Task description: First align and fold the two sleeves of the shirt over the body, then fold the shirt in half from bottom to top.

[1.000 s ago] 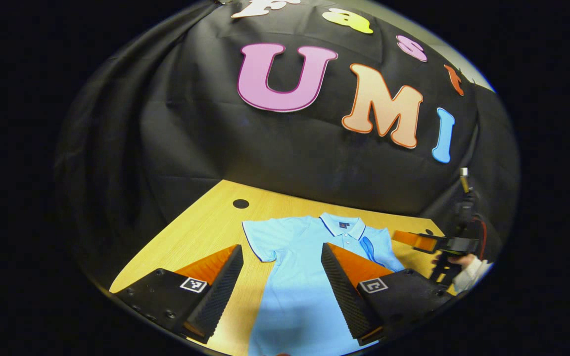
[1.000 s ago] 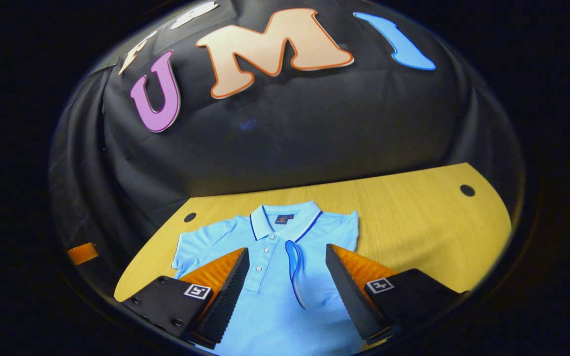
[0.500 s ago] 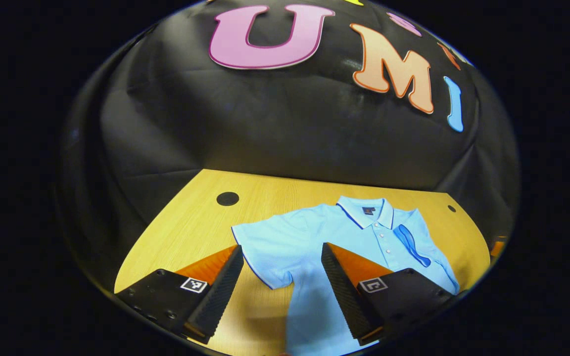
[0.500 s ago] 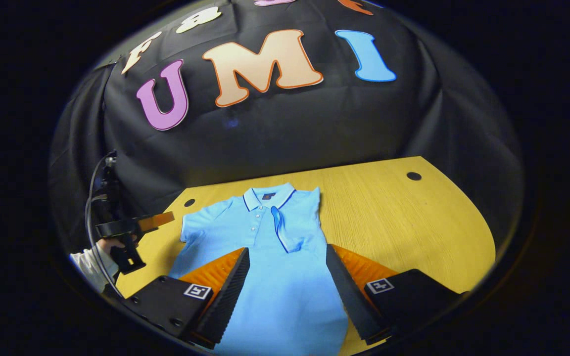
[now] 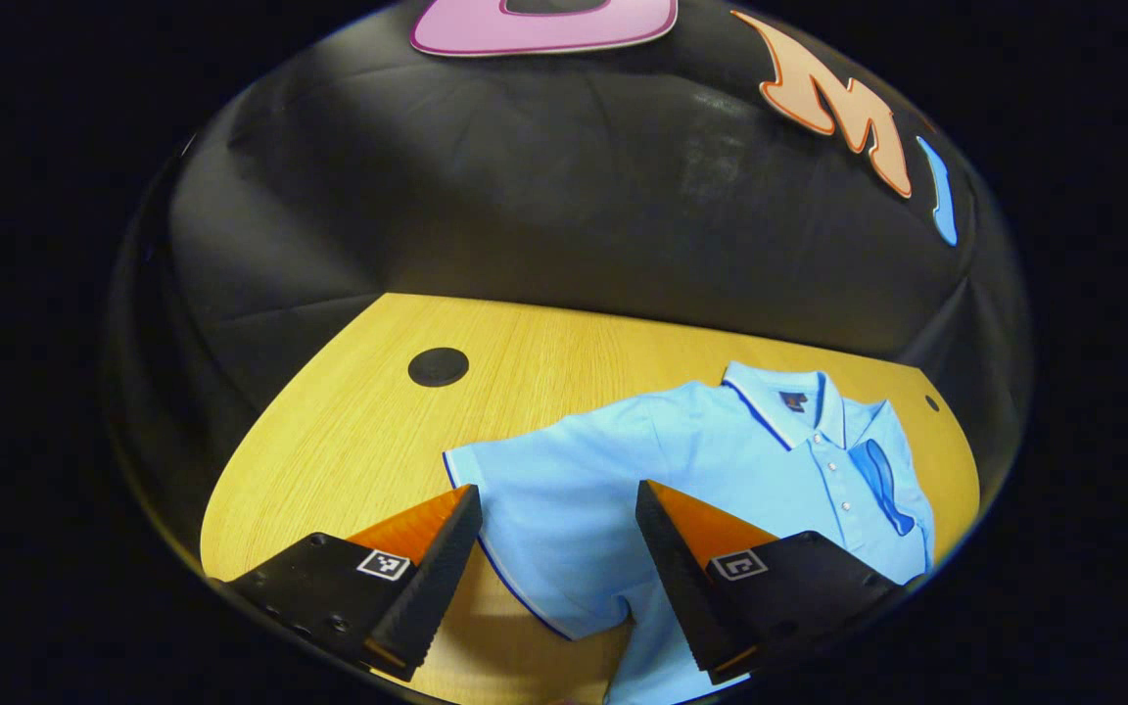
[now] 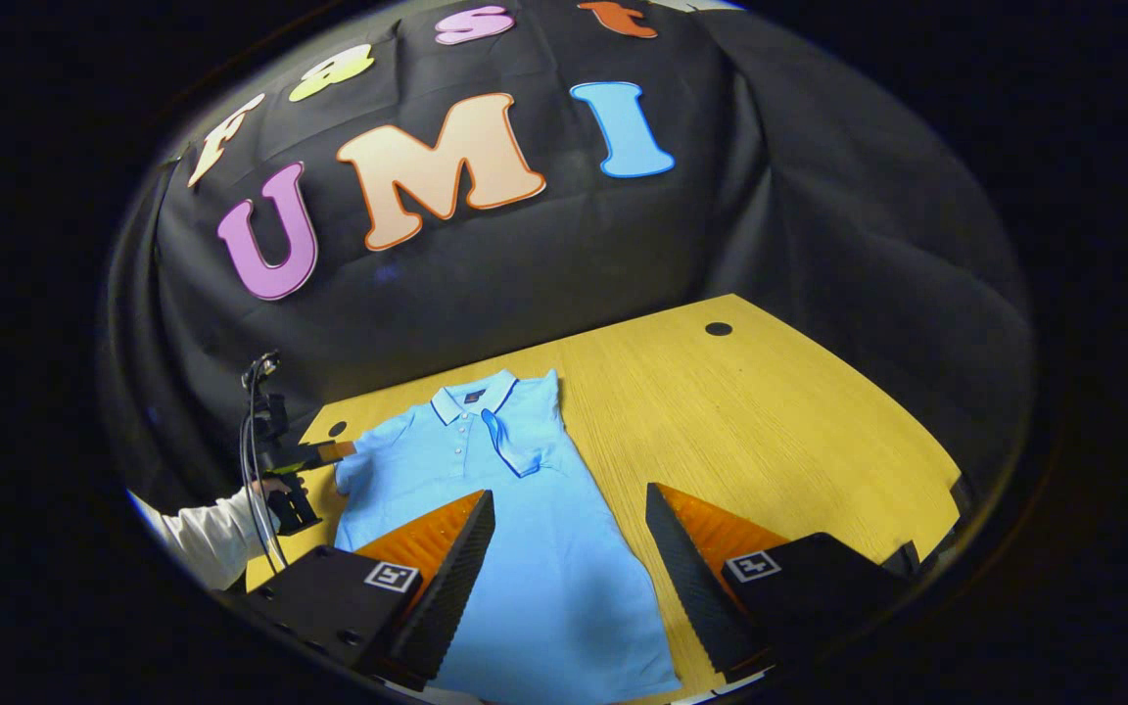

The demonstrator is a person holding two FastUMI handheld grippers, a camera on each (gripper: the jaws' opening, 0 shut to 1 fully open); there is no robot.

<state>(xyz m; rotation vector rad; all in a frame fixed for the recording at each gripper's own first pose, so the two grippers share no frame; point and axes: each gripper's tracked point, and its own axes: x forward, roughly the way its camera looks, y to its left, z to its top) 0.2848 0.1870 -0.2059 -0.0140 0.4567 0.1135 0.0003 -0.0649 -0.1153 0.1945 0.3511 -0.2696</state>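
A light blue polo shirt (image 5: 711,460) lies face up on the wooden table (image 5: 349,431), collar (image 5: 789,397) toward the wall. One sleeve (image 5: 877,475) is folded over the chest. The other sleeve (image 5: 525,490) is spread flat, and my left gripper (image 5: 556,499) stands open just above it, its hem showing between the fingers. In the right gripper view the shirt (image 6: 535,558) runs from the collar (image 6: 471,397) down between the fingers of my open right gripper (image 6: 569,494), which holds nothing. The left gripper (image 6: 334,452) shows far off beside the spread sleeve.
A hand in a white sleeve (image 6: 202,534) holds the left gripper at the table's left edge. Round cable holes (image 5: 438,366) (image 6: 718,329) sit in the tabletop's back corners. Bare wood (image 6: 779,421) stretches to the right of the shirt. The black cloth wall closes the back.
My left gripper has moved over to the spread sleeve and dipped toward it. My right gripper has drawn back and to the right, away from the folded sleeve. Both stay open.
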